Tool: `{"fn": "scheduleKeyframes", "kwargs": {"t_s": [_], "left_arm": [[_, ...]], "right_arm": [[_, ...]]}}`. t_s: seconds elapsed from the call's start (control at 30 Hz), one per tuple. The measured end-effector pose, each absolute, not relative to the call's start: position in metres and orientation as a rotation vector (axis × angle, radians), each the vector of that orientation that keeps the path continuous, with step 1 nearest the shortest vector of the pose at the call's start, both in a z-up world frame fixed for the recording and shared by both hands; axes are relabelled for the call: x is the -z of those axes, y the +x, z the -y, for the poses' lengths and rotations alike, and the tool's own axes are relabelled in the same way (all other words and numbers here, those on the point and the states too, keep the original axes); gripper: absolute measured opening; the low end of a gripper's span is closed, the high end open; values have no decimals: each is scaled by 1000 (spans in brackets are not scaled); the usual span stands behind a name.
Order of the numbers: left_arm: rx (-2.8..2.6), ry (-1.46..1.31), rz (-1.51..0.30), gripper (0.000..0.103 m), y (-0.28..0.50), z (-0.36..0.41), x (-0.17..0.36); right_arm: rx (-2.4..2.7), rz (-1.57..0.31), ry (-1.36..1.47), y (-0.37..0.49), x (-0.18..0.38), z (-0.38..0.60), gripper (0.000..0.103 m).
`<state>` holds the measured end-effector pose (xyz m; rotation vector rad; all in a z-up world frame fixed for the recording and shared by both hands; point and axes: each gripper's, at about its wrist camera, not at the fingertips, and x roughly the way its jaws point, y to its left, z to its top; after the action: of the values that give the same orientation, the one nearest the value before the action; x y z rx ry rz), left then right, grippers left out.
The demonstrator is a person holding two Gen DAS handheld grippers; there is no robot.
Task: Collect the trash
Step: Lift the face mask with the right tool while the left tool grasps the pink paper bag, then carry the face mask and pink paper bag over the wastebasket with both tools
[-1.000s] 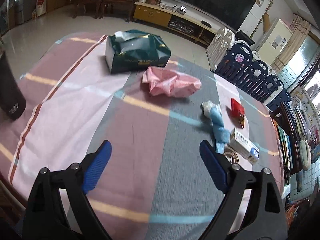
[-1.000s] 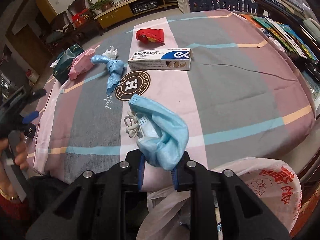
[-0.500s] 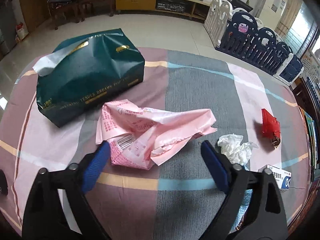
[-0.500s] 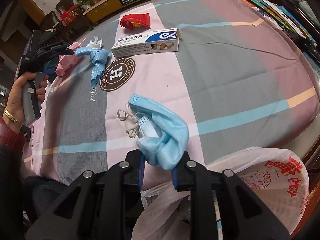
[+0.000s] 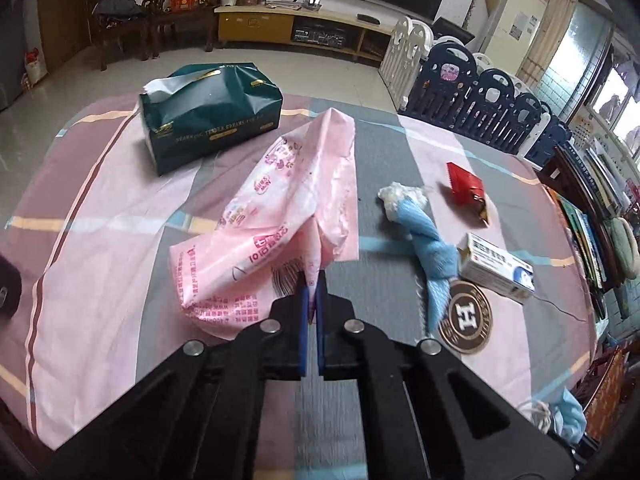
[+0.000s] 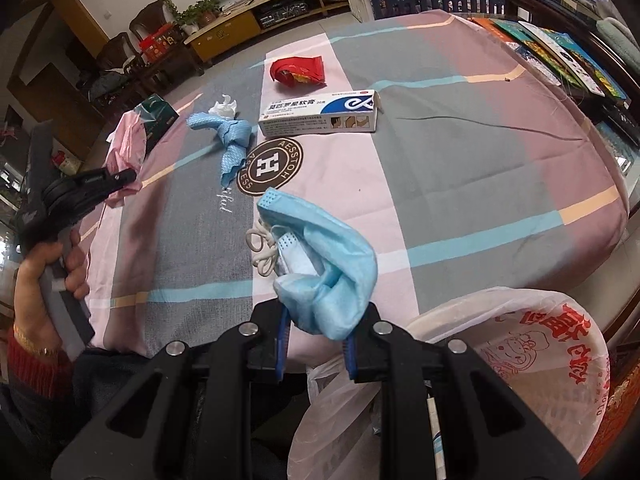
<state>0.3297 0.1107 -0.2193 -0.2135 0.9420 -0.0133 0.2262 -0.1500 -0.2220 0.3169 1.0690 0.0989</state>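
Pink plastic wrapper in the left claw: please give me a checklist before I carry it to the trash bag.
1. Left claw shut on the pink plastic wrapper: ok.
2. Wrapper fully clear of the tablecloth: cannot tell.
3. Right claw shut on the blue face mask: ok.
4. White trash bag open below: ok.
5. Mask already inside the bag: not ok.

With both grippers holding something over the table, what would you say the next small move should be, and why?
Probably carry the right gripper back over the white plastic bag and let go: its jaws are shut on the blue face mask, and the bag's open mouth lies just below it. The left gripper has pinched the pink wrapper, which could follow.
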Motion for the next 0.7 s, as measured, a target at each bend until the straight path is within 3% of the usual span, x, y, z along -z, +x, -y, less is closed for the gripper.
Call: {"fn": "scheduleKeyframes", "kwargs": {"t_s": [0.27,0.7], "left_arm": [[-84,-186,-899,4,221,-97,184],[0,-95,-683,4,122,-52,85]], "right_arm": [[-102,-962,253,201,175,141,22],[-11,-807,134,139,104,167,22]]}}
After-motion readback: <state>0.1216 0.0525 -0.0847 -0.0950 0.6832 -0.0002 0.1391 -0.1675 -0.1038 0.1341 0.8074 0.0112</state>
